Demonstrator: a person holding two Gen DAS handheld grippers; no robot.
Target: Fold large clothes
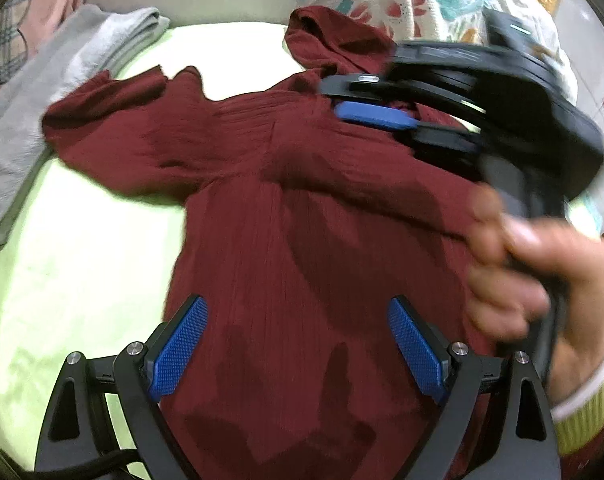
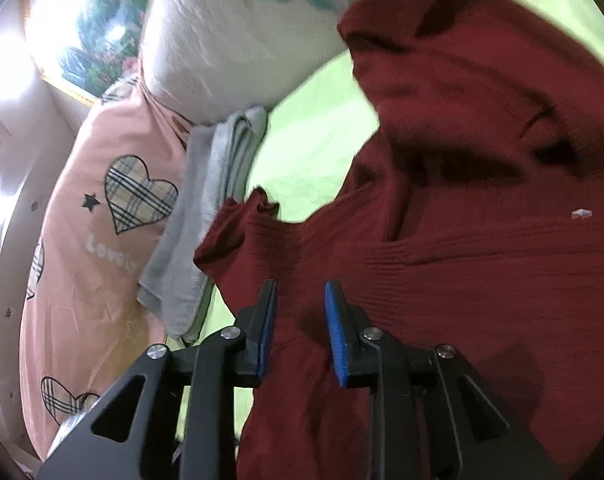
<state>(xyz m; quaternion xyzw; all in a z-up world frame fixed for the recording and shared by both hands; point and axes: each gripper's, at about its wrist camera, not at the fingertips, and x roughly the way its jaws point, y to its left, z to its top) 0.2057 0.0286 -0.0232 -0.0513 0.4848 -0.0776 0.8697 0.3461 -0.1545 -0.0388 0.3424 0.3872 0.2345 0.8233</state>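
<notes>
A dark red ribbed sweater (image 1: 286, 184) lies spread on a pale green bed sheet (image 1: 74, 264), one sleeve stretched to the left and the other bunched at the far right. My left gripper (image 1: 298, 332) is open wide and empty, hovering over the sweater's body. My right gripper (image 1: 375, 116), held in a hand, hovers over the sweater's upper right part. In the right wrist view the right gripper (image 2: 300, 320) is partly open with a narrow gap, nothing between its pads, just above the sweater (image 2: 461, 240).
A folded grey garment (image 1: 58, 92) lies at the sheet's left edge, also in the right wrist view (image 2: 210, 216). A pink bedcover with plaid hearts (image 2: 102, 220) and a floral pillow (image 2: 238, 40) border the sheet.
</notes>
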